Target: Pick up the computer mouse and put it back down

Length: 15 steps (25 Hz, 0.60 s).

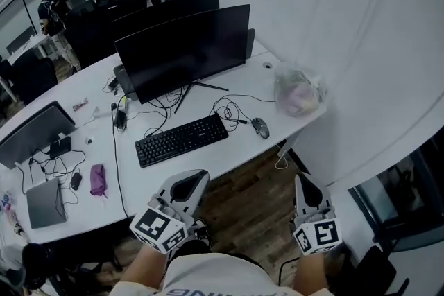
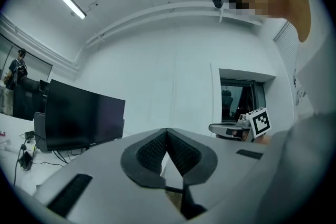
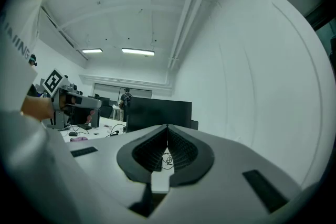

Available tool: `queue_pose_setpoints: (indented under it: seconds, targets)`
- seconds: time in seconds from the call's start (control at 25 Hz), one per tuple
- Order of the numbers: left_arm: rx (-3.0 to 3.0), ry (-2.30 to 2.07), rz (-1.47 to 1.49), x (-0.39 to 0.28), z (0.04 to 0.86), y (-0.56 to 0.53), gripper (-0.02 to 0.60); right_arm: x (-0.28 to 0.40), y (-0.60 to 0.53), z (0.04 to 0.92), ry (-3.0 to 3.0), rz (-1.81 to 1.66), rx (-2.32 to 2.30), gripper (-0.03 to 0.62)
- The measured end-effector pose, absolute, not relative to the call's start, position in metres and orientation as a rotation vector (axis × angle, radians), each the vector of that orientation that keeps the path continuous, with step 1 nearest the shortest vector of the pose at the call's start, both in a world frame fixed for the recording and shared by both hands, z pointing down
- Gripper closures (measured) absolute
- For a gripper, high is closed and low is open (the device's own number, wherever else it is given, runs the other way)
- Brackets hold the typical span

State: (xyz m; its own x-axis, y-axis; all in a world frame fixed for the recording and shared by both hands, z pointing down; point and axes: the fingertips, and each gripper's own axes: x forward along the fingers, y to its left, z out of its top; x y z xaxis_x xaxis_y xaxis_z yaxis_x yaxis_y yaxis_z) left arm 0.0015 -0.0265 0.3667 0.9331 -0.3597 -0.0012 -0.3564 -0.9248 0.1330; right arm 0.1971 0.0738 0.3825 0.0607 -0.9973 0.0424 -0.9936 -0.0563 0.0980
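Observation:
The grey computer mouse [image 1: 260, 127] lies on the white desk [image 1: 239, 149], right of the black keyboard [image 1: 182, 139], with its cable coiled behind it. Both grippers hang in front of the desk's near edge, over the wood floor, well short of the mouse. My left gripper [image 1: 190, 178] [image 2: 167, 132] is shut, its dark pads meeting at the tip with nothing between them. My right gripper [image 1: 304, 181] [image 3: 167, 128] is likewise shut and empty. The mouse does not show in either gripper view.
A curved black monitor [image 1: 184, 52] stands behind the keyboard. A clear plastic bag [image 1: 298, 95] sits at the desk's right corner. Further left lie a purple pouch [image 1: 98, 179], a laptop [image 1: 45, 201] and another mouse [image 1: 75, 180]. A person [image 1: 52, 7] stands far back.

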Motion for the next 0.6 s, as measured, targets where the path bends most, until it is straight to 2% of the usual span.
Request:
queue_pose_setpoints:
  seconds: [0.6]
  targets:
    - [2.904, -0.532, -0.033, -0.018, 0.388, -0.178, 0.577, 0.174, -0.082, 0.394, -2.041, -0.015, 2.150, 0.574]
